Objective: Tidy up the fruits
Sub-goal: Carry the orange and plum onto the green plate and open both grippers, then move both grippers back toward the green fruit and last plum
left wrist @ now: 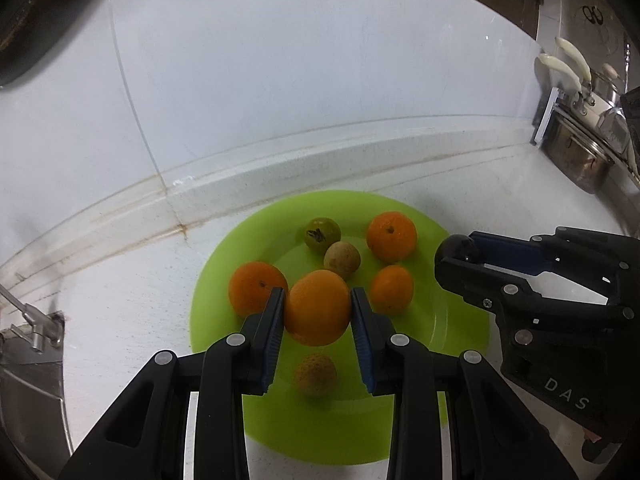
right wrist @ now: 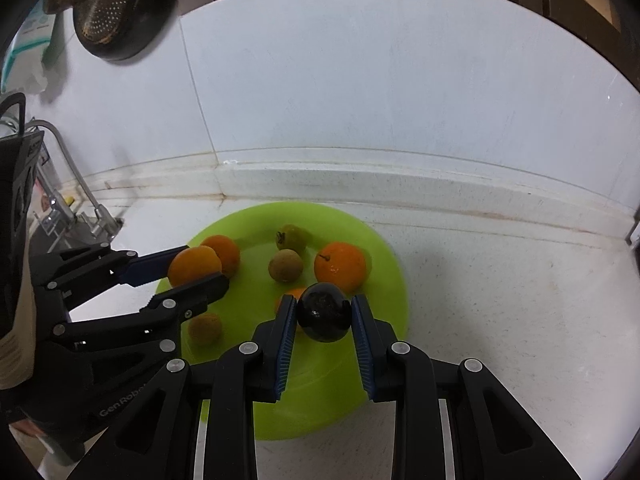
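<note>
As seen from the left wrist camera, the left gripper (left wrist: 317, 304) is clamped on an orange fruit (left wrist: 317, 307), both blue pads pressed against its sides. The held fruit is positioned above the green plate (left wrist: 460, 328), which rests on the white countertop (left wrist: 120, 320) close to the wall ledge. Six fruits are located on the plate: an orange one (left wrist: 254, 286) at its left side, an orange one (left wrist: 391, 236) toward its far right, a smaller orange one (left wrist: 391, 287) nearer its centre right, a green-brown fruit (left wrist: 322, 233) at its far side, a tan round fruit (left wrist: 341, 259) just beside that, and a tan fruit (left wrist: 315, 374) at its near side. The right gripper (left wrist: 460, 254) is seen beyond the plate's right rim, closed on a dark round fruit (left wrist: 456, 248).

From the right wrist camera, the right gripper (right wrist: 324, 318) is shown clamped on the dark round fruit (right wrist: 324, 312), held above the near half of the plate (right wrist: 384, 280). The left gripper (right wrist: 200, 266) is seen over the plate's left rim, gripping the orange fruit (right wrist: 194, 264). A faucet (right wrist: 76, 184) is mounted well left of the plate.
</note>
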`<state>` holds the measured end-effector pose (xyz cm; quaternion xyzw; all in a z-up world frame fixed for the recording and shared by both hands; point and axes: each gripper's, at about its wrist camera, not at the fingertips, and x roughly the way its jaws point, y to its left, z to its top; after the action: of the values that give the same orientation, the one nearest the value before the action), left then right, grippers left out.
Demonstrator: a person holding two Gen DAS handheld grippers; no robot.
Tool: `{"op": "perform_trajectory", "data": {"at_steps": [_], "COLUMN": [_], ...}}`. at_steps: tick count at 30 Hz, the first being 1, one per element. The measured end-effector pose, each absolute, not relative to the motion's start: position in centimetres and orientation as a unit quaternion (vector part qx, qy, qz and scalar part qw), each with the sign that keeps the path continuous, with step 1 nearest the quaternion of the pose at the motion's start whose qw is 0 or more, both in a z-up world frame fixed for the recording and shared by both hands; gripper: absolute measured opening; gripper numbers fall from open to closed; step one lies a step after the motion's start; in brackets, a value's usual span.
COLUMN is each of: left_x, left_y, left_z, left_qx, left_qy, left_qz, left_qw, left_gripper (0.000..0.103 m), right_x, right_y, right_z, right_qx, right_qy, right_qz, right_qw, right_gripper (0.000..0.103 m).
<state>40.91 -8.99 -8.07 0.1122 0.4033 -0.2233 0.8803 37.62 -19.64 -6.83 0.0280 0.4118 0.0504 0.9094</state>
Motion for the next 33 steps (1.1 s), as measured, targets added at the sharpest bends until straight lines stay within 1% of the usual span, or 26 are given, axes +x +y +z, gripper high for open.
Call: {"op": "perform_trajectory", "data": {"at_steps": [3,5,6,7,8,10,16,20,25,29,33], "left_x": [40.9,40.9,40.8,40.7,40.6,40.2,38.4,36.5,33.7,31.7,29.3], "left_y": [-9.1,-9.0,-8.9,-8.8,-8.7,-8.4,-7.2,-6.4,-5.6,-5.2,-5.0], "left_z": [-8.2,-8.0,-7.9,-7.8,-7.5,-7.1,-5.3,-3.9,-2.5,-1.2,0.1], "left_qx": [0.119,0.121,0.121,0.120,0.121,0.121,0.114,0.107,0.101,0.102,0.109], "left_qy": [0.405,0.402,0.401,0.400,0.398,0.393,0.384,0.368,0.348,0.330,0.308], "left_qz": [-0.215,-0.211,-0.210,-0.209,-0.207,-0.203,-0.201,-0.207,-0.211,-0.216,-0.221], "left_qw": [0.881,0.883,0.884,0.884,0.886,0.889,0.894,0.900,0.908,0.913,0.919], "left_gripper": [0.033,0.041,0.043,0.043,0.043,0.043,0.048,0.058,0.060,0.065,0.066], "right_x": [37.8,37.9,37.9,37.9,37.8,37.5,35.5,33.8,31.2,28.9,26.7], "right_y": [-19.7,-19.7,-19.8,-19.9,-20.0,-20.1,-20.5,-20.3,-20.2,-20.1,-20.1], "right_z": [-7.1,-7.2,-7.2,-7.2,-7.1,-6.8,-5.1,-3.6,-1.7,-0.4,0.6], "right_qx": [0.028,0.028,0.028,0.029,0.030,0.030,0.032,0.033,0.042,0.053,0.055], "right_qy": [0.413,0.415,0.415,0.414,0.410,0.406,0.390,0.376,0.350,0.331,0.320], "right_qz": [0.049,0.047,0.045,0.041,0.038,0.036,0.031,0.032,0.032,0.026,0.020], "right_qw": [0.909,0.908,0.908,0.909,0.911,0.913,0.920,0.926,0.935,0.942,0.946], "right_gripper": [0.029,0.030,0.033,0.042,0.045,0.045,0.045,0.045,0.045,0.045,0.045]}}
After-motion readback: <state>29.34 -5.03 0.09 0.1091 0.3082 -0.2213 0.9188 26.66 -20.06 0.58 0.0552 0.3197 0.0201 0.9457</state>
